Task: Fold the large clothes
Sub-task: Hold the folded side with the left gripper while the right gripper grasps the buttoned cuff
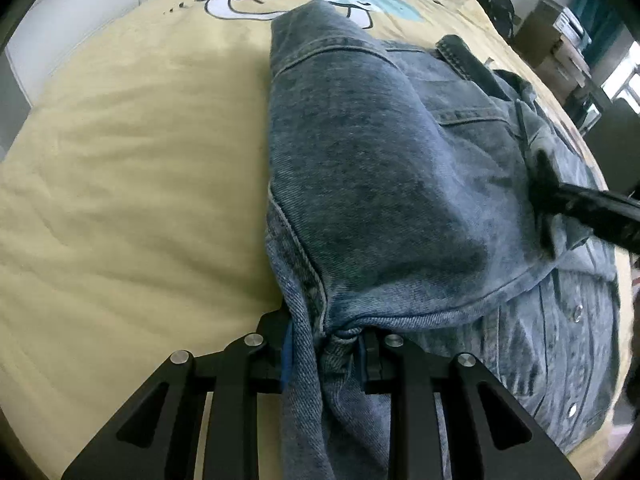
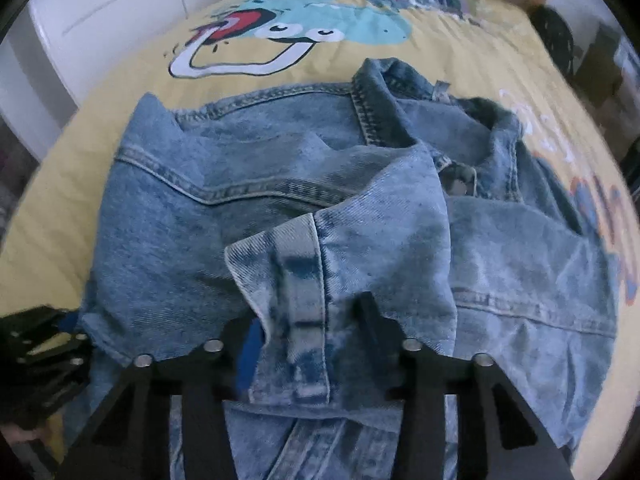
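A light blue denim jacket (image 1: 380, 160) lies partly folded on a yellow bedspread (image 1: 140, 160) with a cartoon print. My left gripper (image 1: 326, 344) is shut on the jacket's near left edge, with bunched denim pinched between its fingers. In the right wrist view the jacket (image 2: 240, 168) lies collar away from me, and a sleeve cuff (image 2: 296, 280) stands up between the fingers of my right gripper (image 2: 308, 332), which is shut on it. The left gripper (image 2: 40, 352) shows at the lower left there. The right gripper (image 1: 580, 208) appears as a dark shape at the right of the left wrist view.
The bedspread (image 2: 480, 52) stretches well beyond the jacket to the left and far side. A white wall or cabinet (image 2: 120, 4) runs along the bed's left. Cardboard boxes and dark items (image 1: 560, 32) stand past the bed's right edge.
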`<state>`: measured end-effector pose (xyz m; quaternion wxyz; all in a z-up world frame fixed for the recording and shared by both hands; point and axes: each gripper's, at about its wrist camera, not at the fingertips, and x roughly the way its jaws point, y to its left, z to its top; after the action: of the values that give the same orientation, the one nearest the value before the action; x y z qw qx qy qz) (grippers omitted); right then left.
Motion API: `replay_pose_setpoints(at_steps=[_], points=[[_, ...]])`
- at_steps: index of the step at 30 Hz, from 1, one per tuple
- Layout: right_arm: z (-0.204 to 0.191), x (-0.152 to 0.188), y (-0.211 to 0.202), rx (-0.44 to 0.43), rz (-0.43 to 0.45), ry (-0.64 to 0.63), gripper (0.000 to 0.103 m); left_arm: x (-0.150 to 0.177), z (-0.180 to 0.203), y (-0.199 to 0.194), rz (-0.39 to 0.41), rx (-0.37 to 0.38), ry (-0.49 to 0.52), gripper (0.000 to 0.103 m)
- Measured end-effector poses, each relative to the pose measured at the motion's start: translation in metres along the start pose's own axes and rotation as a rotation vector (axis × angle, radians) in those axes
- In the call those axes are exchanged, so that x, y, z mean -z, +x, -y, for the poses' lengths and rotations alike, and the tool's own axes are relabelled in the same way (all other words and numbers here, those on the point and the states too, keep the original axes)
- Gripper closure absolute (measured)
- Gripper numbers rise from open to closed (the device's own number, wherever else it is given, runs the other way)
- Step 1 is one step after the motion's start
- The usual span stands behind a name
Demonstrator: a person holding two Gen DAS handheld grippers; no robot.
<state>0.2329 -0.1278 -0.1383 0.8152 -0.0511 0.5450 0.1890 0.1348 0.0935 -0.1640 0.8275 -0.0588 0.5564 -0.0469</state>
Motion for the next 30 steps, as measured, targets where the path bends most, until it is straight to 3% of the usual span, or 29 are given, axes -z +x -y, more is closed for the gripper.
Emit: replay_pose_setpoints(at_steps=[1,9,15,18,21,27,28,30], points=[[0.005,0.001,-0.007,-0.025,-0.001,0.008,0.078,0.001,0.0,0.0,0.005,0.0,-0.002,0.082],[0.069,0.003,-0.072,-0.01,0.081,0.107,0.083,-0.001,0.007,-0.007,0.021,-0.023,0.009,0.083],[0.132,0.019,-0.083,-0.004,0.084,0.238,0.089,-0.003,0.014,-0.01,0.02,-0.038,0.037,0.083],[0.156,0.03,-0.093,0.04,0.097,0.277,0.101,-0.006,0.016,-0.012,0.013,-0.042,0.049,0.083],[0.176,0.038,-0.092,0.024,0.076,0.305,0.101,-0.007,0.016,-0.009,0.001,-0.044,0.049,0.083],[0.19,0.049,-0.068,0.034,0.008,0.337,0.096,-0.013,0.015,-0.002,-0.014,-0.049,0.037,0.083],[0.192,0.051,-0.067,0.031,0.008,0.35,0.09,-0.014,0.015,-0.002,-0.017,-0.051,0.04,0.083],[0.199,0.053,-0.065,0.032,0.01,0.378,0.065,-0.016,0.016,-0.001,-0.023,-0.053,0.047,0.083]])
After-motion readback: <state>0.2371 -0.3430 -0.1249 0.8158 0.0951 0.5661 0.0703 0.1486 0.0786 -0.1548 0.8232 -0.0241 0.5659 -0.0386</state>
